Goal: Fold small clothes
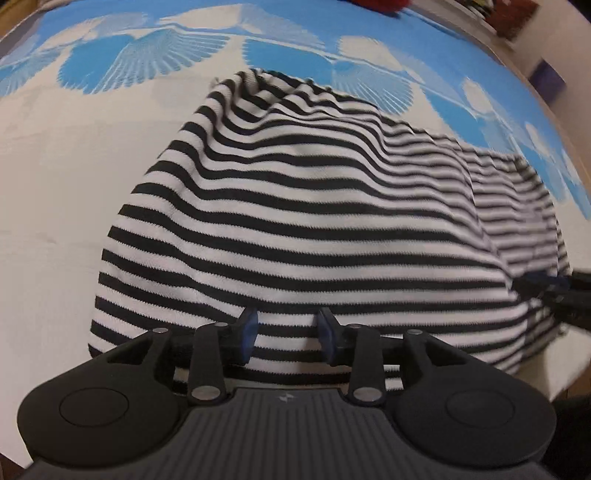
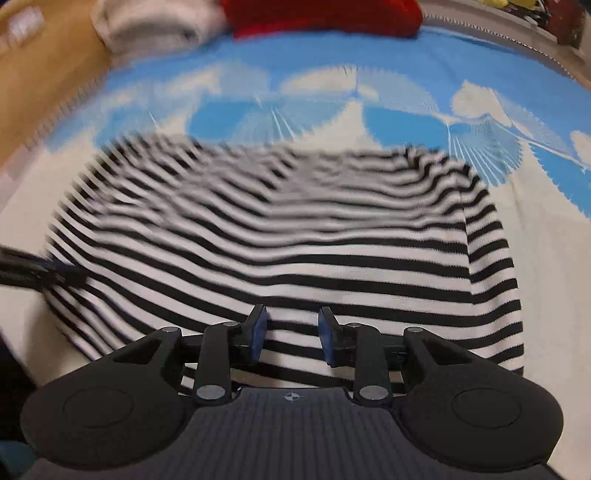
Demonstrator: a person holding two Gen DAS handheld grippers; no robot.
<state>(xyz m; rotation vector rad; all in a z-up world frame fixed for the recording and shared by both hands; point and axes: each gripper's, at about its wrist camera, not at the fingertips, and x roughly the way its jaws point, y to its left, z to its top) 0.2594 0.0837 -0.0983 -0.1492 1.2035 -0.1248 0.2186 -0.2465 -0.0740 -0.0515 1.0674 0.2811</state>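
The striped garment (image 1: 295,221) lies mid-bed on the shell-print bedspread (image 1: 55,166). Left tool (image 1: 287,334) and right tool (image 2: 291,332) hover spread over its near hem; best to pinch both corners evenly before lifting.

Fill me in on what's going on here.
A person with a two-finger gripper in each hand is working on a black-and-white striped garment lying on a blue and white shell-patterned cloth. The left gripper and the right gripper both sit over the garment's near edge, jaws apart with fabric between them. The garment is rumpled, not yet neatly folded. A red item lies beyond.
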